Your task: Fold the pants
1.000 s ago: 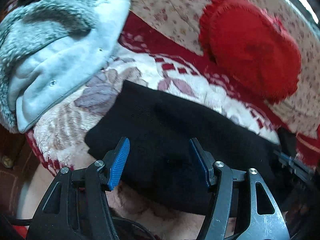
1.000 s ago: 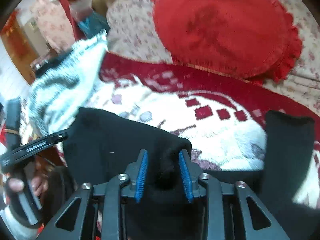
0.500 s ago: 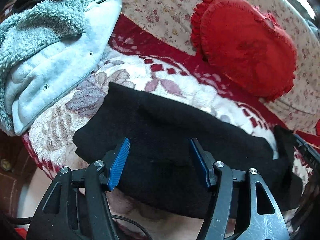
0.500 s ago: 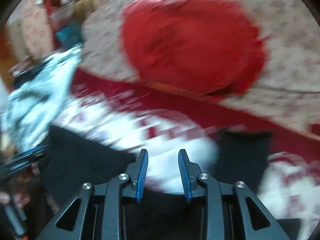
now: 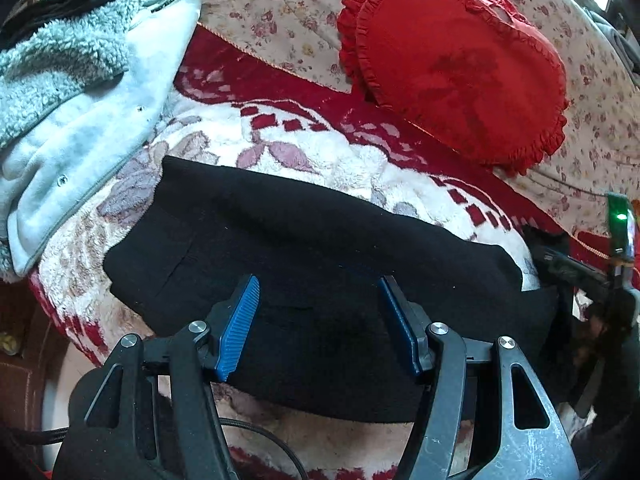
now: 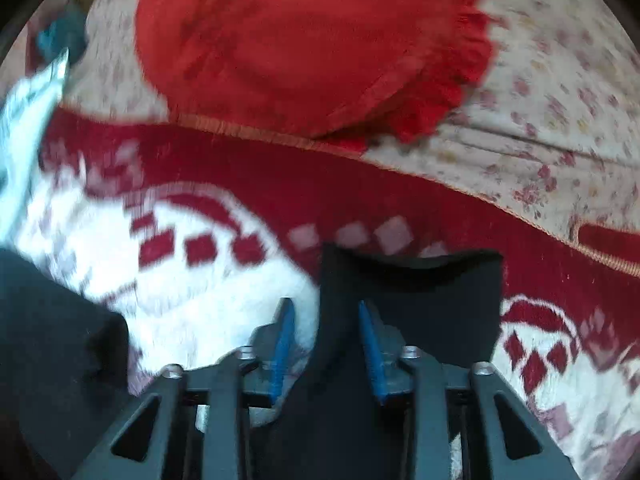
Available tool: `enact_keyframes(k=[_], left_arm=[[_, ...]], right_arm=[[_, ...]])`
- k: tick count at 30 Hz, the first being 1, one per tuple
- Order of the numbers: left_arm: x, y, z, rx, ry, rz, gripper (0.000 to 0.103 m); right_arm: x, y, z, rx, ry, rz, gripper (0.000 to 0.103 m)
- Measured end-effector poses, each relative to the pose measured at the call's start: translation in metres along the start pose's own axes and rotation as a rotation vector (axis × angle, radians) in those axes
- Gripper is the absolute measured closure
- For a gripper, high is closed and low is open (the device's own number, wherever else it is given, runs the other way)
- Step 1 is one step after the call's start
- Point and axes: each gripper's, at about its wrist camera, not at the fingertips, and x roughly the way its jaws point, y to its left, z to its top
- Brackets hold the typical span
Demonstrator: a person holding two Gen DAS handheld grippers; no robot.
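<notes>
Black knit pants [image 5: 320, 264] lie crosswise before spread left gripper [image 5: 316, 320]; right gripper [image 6: 326, 340] (jaws parted) straddles their edge.

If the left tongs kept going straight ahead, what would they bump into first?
Most likely the black pants. They lie right in front of the open left tongs, filling the gap between the blue pads. How far off is hard to judge in this fisheye view.

We see both wrist views looking low and close across the black pants [image 5: 320, 248], sharing the red cushion [image 6: 304, 40].
</notes>
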Motion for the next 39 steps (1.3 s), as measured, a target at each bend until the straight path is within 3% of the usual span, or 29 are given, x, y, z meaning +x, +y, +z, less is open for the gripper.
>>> enact_keyframes(k=[3,5,8,11,15,19,20,23,25,26,27,28,34,39], left_arm=[[0.002,0.005,0.001,-0.016,0.007,0.005,0.042],[0.002,0.007,0.001,-0.040,0.015,-0.012,0.042],[0.003,0.005,-0.002,-0.047,0.021,-0.025,0.042],[0.007,-0.004,-0.006,-0.023,0.034,-0.020,0.042],[0.008,-0.018,-0.009,-0.006,0.042,-0.026,0.042],[0.000,-0.032,-0.011,0.027,0.039,-0.044,0.042],[-0.003,-0.035,-0.012,0.039,0.036,-0.044,0.042],[-0.004,-0.037,-0.013,0.053,0.035,-0.037,0.042],[-0.003,-0.036,-0.013,0.044,0.046,-0.041,0.042],[-0.002,-0.036,-0.014,0.040,0.051,-0.043,0.042],[-0.002,-0.035,-0.014,0.038,0.054,-0.044,0.042],[-0.002,-0.034,-0.014,0.040,0.053,-0.042,0.042],[-0.004,-0.022,-0.013,0.009,0.048,-0.033,0.042],[0.001,-0.017,-0.017,0.001,0.061,-0.030,0.042]], right_arm=[[-0.027,-0.034,-0.010,0.135,-0.033,0.118,0.098],[-0.058,-0.053,-0.025,0.169,-0.082,0.144,0.098],[-0.118,-0.090,-0.064,0.247,-0.176,0.174,0.098],[-0.157,-0.128,-0.119,0.358,-0.210,0.189,0.098],[-0.143,-0.149,-0.170,0.409,-0.099,0.178,0.098],[-0.123,-0.158,-0.184,0.487,-0.091,0.240,0.096],[-0.120,-0.160,-0.185,0.521,-0.104,0.266,0.093],[-0.117,-0.166,-0.191,0.597,-0.142,0.339,0.069],[-0.110,-0.163,-0.187,0.596,-0.126,0.330,0.069],[-0.108,-0.160,-0.184,0.582,-0.129,0.314,0.075],[-0.108,-0.159,-0.182,0.573,-0.140,0.293,0.091],[-0.109,-0.158,-0.179,0.567,-0.149,0.276,0.099],[-0.159,-0.143,-0.175,0.399,-0.237,0.205,0.099],[-0.117,-0.153,-0.194,0.445,-0.085,0.148,0.096]])
